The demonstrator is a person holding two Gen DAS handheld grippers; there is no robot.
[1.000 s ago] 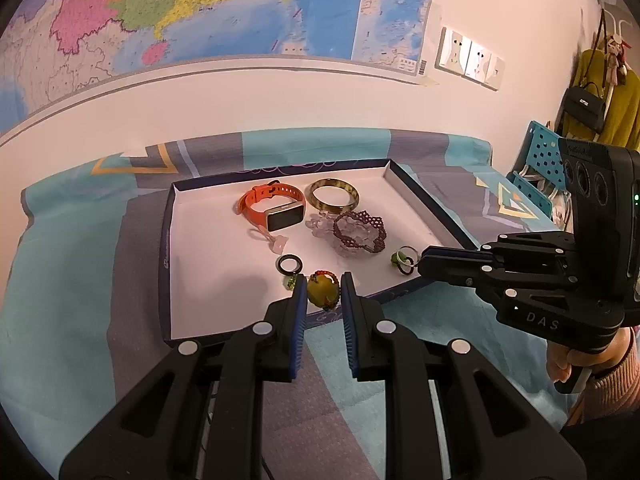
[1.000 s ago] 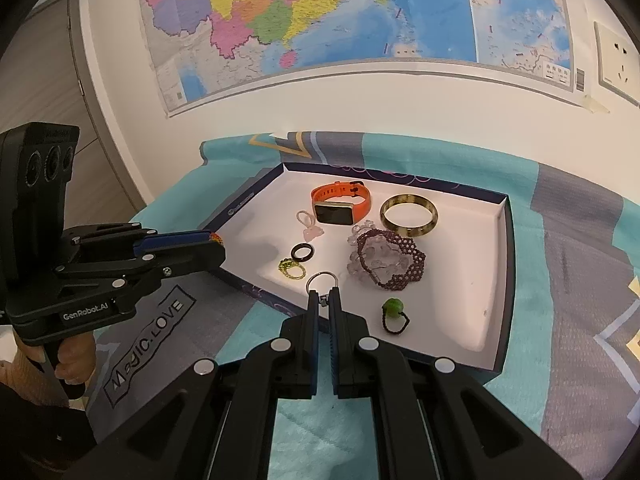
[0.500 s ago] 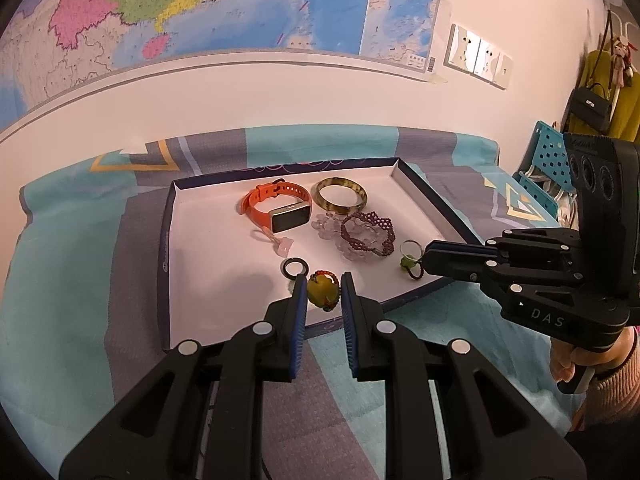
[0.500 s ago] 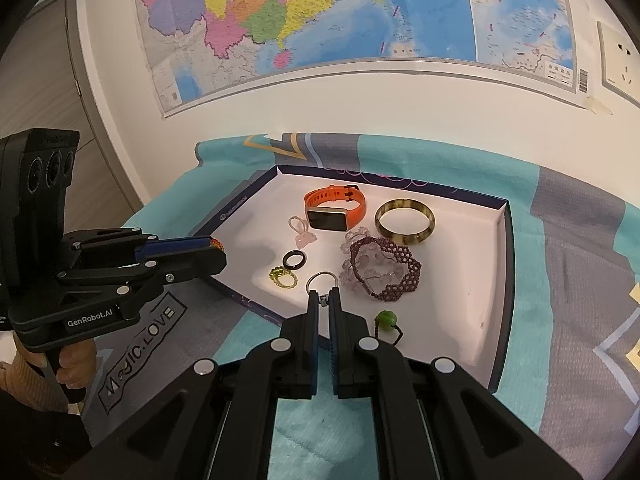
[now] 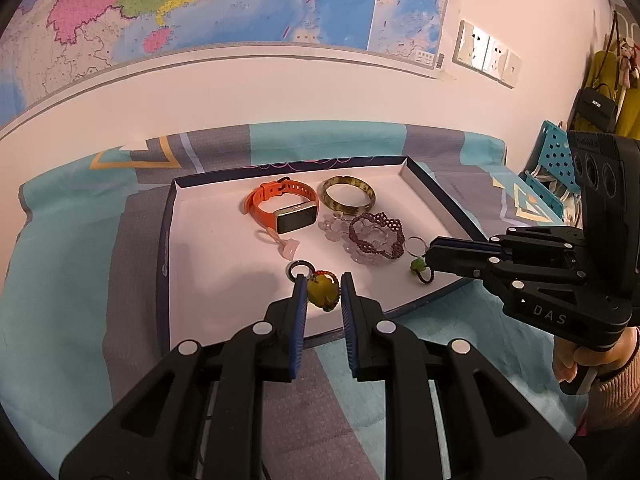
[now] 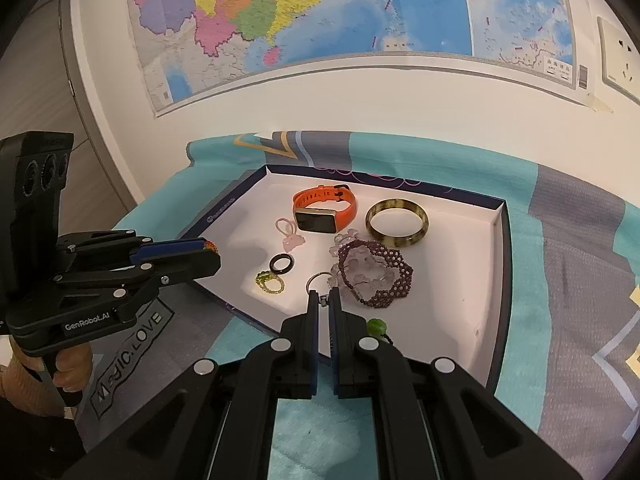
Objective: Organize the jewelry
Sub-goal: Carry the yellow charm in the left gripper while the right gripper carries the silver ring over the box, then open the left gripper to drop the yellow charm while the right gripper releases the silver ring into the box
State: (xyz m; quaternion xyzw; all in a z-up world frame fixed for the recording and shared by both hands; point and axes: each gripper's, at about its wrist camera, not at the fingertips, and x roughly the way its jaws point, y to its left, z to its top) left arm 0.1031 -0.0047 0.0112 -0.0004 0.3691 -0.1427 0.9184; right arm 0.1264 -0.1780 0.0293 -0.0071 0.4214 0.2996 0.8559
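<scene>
- Left wrist view: our left hand-held gripper point(image 5: 324, 286) pinches a yellow-green beaded charm point(image 5: 322, 291) above the tray point(image 5: 168, 216).
- Our right hand-held gripper point(image 6: 324, 300), pads nearly together, clamps a silver keyring point(image 6: 318, 280).

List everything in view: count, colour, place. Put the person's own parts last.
tray: one, white inside, dark blue rim, on the bedspread
bedspread: one, teal and grey, under the tray
map: one, multicoloured, on the wall
watch: one, orange strap, far part of the tray
bangle: one, mottled olive-brown, beside the watch
beaded bracelet: one, dark purple, mid-tray
crystal beads: one cluster, clear, partly under the bracelet
pink charm: one, near the watch
black ring: one, on the tray
yellow-green ring: one, beside the black ring
yellow charm: one, in the left gripper
key ring: one, silver with a green bead, in the right gripper
left gripper: black, blue pads, shut
right gripper: black, shut
</scene>
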